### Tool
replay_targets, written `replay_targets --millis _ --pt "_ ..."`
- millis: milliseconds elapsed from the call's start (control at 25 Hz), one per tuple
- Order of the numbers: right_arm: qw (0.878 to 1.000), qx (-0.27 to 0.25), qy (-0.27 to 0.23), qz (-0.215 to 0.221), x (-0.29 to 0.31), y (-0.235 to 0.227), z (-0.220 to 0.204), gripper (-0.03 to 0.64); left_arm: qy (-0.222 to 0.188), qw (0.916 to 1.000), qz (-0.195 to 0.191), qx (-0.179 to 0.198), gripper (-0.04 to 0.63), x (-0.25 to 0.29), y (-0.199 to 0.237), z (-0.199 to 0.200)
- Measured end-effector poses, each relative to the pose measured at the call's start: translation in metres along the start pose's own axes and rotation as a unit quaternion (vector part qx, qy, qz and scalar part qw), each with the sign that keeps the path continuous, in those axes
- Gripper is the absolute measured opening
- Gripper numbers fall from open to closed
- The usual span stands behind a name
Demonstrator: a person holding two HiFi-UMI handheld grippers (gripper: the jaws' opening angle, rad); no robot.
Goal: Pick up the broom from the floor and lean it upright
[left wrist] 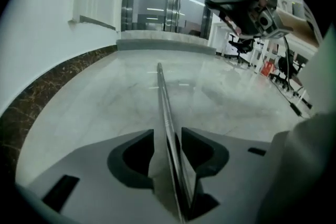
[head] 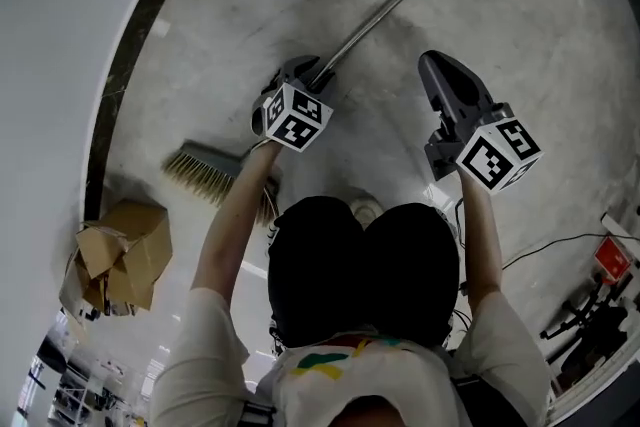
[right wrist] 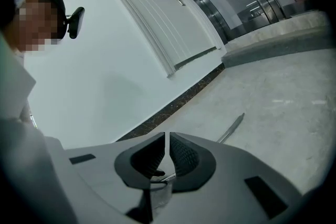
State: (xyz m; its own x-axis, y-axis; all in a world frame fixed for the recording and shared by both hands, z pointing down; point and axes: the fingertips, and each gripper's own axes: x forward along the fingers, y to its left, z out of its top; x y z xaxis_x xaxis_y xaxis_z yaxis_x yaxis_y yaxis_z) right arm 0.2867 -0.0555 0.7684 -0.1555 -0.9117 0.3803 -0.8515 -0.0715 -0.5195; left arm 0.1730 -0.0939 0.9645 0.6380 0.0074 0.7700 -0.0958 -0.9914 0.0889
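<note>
Floor (head: 500,5): pale stone. Broom (head: 385,14) is laid flat on it, bristle head near the wall (head: 60,35). Broom is judged light and stiff, the smooth handle likely slippery; best taken mid-handle. Left tongs (head: 300,68): spread wide astride the handle, unclamped. Right tongs (head: 437,62): nearly closed, empty.

No legible text — none on anything

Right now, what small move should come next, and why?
Probably close the left gripper on the broom handle: it sits between the open fingers, not pinched, while the broom lies flat on the floor.
</note>
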Motion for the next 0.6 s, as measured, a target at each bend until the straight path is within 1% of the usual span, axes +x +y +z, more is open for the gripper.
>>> replay_targets --millis 120,200,240,280,320,400,440,520,600 --pt "1.0 0.005 -0.001 -0.013 -0.006 -0.006 -0.01 0.016 0.033 0.9989 -0.001 0.035 0.207 0.014 -0.004 -0.004" --pt "1.0 0.012 -0.003 -0.024 -0.01 -0.01 -0.013 0.015 0.041 0.9979 0.0 0.05 0.204 0.015 -0.005 -0.005" --pt "0.999 0.019 -0.005 -0.03 -0.013 -0.012 -0.015 0.015 0.043 0.9976 0.003 0.054 0.186 0.016 -0.006 -0.004" --pt "0.999 0.026 -0.005 -0.035 -0.015 -0.014 -0.016 0.015 0.044 0.9977 0.006 0.052 0.153 0.016 -0.007 -0.004" --pt "0.999 0.031 -0.006 -0.038 -0.017 -0.015 -0.018 0.015 0.043 0.9982 0.008 0.04 0.148 0.016 -0.008 -0.003" --pt "0.999 0.036 -0.003 -0.039 -0.018 -0.013 -0.02 0.015 0.039 0.9992 0.012 0.0 0.133 0.015 -0.003 -0.003" --pt "0.999 0.034 -0.001 -0.039 -0.017 -0.011 -0.02 0.015 0.036 0.9991 0.017 -0.013 0.13 0.014 0.0 -0.002" --pt "0.999 0.023 0.001 -0.039 -0.015 -0.007 -0.016 0.015 0.023 0.999 0.032 -0.021 0.129 0.005 0.008 0.003" --pt "0.999 0.01 -0.003 -0.039 -0.014 -0.001 -0.004 0.015 -0.013 0.9982 0.051 -0.028 0.129 -0.017 0.018 0.022"
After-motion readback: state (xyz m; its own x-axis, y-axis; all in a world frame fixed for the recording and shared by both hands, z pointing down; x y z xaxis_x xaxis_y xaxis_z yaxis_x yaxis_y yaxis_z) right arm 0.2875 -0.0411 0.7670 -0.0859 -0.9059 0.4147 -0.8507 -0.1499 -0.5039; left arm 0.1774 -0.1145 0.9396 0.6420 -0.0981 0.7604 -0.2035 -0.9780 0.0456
